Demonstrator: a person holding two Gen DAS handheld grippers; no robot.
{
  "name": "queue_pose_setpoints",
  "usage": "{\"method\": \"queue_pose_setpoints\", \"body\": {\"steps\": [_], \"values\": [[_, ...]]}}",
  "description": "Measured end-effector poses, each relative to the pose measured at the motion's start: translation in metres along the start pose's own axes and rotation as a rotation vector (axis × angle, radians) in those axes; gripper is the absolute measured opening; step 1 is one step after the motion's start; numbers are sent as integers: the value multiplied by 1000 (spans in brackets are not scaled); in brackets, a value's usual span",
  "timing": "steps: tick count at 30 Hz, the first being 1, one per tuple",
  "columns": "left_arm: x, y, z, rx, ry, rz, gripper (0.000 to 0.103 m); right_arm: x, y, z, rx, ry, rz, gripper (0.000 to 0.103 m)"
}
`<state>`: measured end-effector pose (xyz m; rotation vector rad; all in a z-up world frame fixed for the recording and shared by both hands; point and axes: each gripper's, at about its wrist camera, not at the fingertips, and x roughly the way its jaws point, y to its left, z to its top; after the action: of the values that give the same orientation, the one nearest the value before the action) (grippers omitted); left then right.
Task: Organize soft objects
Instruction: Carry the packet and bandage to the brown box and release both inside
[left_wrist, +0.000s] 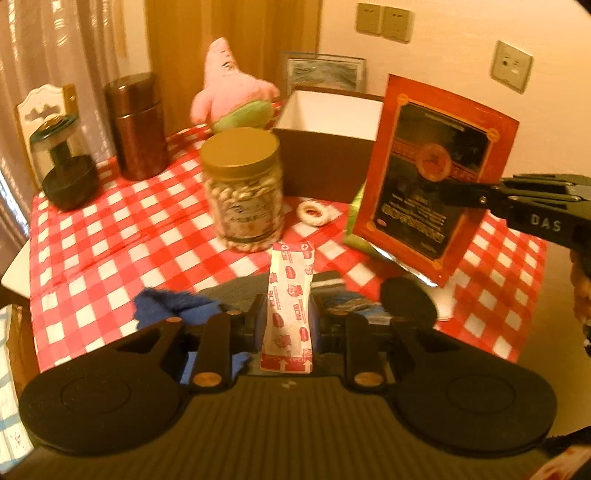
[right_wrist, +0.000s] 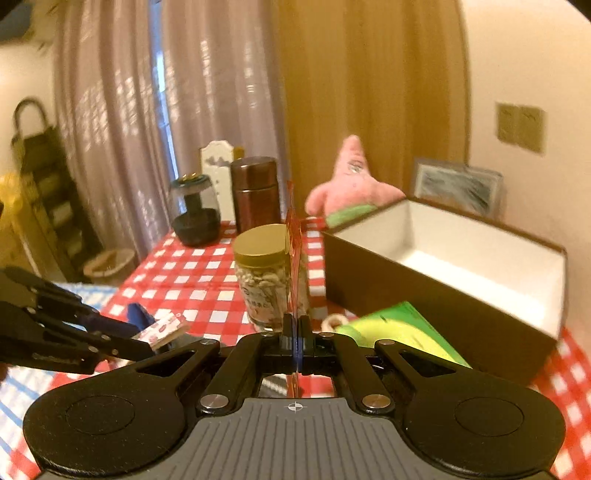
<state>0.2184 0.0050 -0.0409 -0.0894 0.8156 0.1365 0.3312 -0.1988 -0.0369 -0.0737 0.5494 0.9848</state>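
Observation:
In the left wrist view my left gripper (left_wrist: 288, 308) is shut on a small white-and-red packet (left_wrist: 290, 288) that stands upright between its pads. My right gripper (left_wrist: 448, 194) comes in from the right, shut on a flat red-and-black pouch (left_wrist: 432, 173) lifted above the checked cloth. The right wrist view shows that pouch (right_wrist: 294, 254) edge-on between the closed jaws of the right gripper (right_wrist: 294, 332), with the left gripper (right_wrist: 142, 345) and its packet (right_wrist: 162, 328) low at the left. A pink starfish plush (left_wrist: 229, 85) sits at the back beside an open brown box (left_wrist: 325, 166) with a white inside.
On the red checked tablecloth (left_wrist: 110, 240) stand a gold-lidded jar (left_wrist: 243, 188), a brown canister (left_wrist: 136, 125) and a dark glass jar (left_wrist: 62, 166). A green packet (right_wrist: 399, 325) and a white ring (left_wrist: 314, 212) lie before the box. A blue cloth (left_wrist: 173, 302) lies below my left gripper.

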Motion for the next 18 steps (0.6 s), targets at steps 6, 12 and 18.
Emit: {"method": "queue_pose_setpoints", "body": {"steps": [6, 12, 18], "values": [[-3, -34, 11, 50, -17, -71, 21, -44, -28, -5, 115, 9, -43, 0], [5, -79, 27, 117, -39, -173, 21, -86, -54, -12, 169, 13, -125, 0], [23, -122, 45, 164, -48, -271, 21, -113, -82, -15, 198, 15, -217, 0]]}}
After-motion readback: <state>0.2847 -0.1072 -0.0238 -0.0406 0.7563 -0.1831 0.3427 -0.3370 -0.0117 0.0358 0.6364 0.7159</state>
